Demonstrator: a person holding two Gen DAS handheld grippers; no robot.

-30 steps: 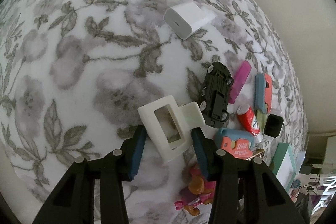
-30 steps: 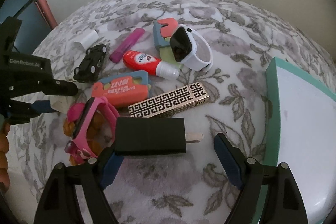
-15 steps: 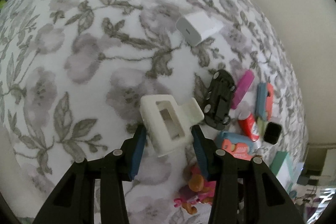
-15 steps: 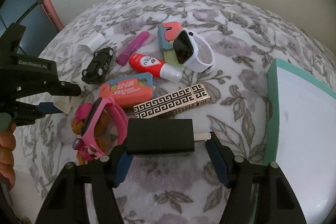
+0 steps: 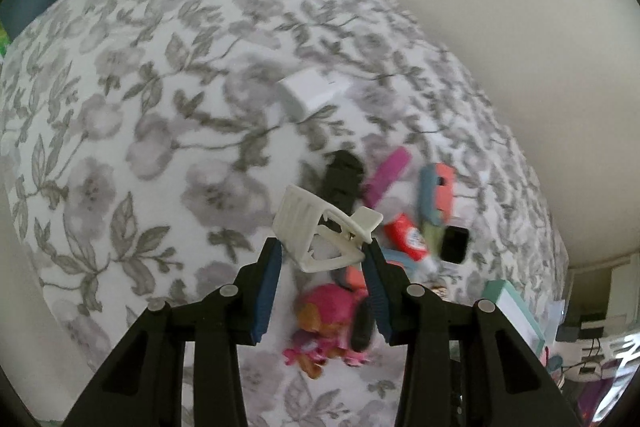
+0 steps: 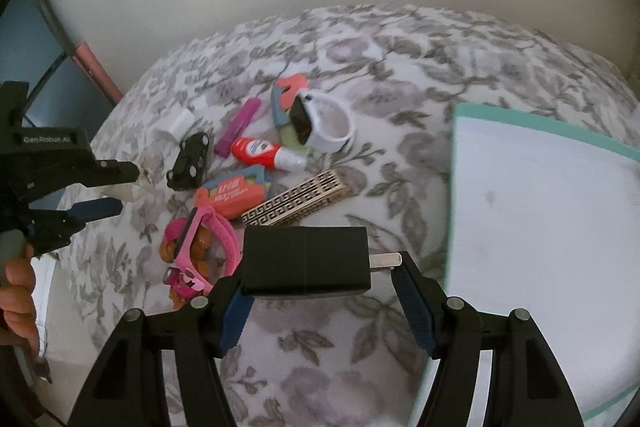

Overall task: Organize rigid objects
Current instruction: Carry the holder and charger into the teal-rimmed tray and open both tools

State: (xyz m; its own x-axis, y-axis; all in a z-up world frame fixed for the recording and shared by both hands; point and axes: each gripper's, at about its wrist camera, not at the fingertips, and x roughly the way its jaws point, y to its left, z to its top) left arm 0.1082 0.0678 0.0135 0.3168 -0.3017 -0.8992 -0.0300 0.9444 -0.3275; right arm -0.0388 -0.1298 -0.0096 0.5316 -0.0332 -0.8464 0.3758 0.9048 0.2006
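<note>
So both pickups landed. A second ago the cream plastic hair claw clip [image 5: 326,237] was flat on the grey-and-white floral bedspread [image 5: 120,147]; now it hangs tilted in the left tool [image 5: 323,259], low centre of the left wrist frame, clear of the fabric, with the jaws closing on it as it comes up. Same on the other side: the right tool [image 6: 320,281] stood wide around the black rectangular wall charger [image 6: 306,261] and has since clamped it end to end, one pad on the body, the other on the metal prongs, lifted off the bed. The rest of the pile (black toy car [image 6: 190,161], pink kids' watch [image 6: 200,247], gold patterned bar [image 6: 298,197]) hasn't budged. The white tray with the teal rim [image 6: 540,227], right side of the frame, looks like the likely drop spot, just my guess.
</note>
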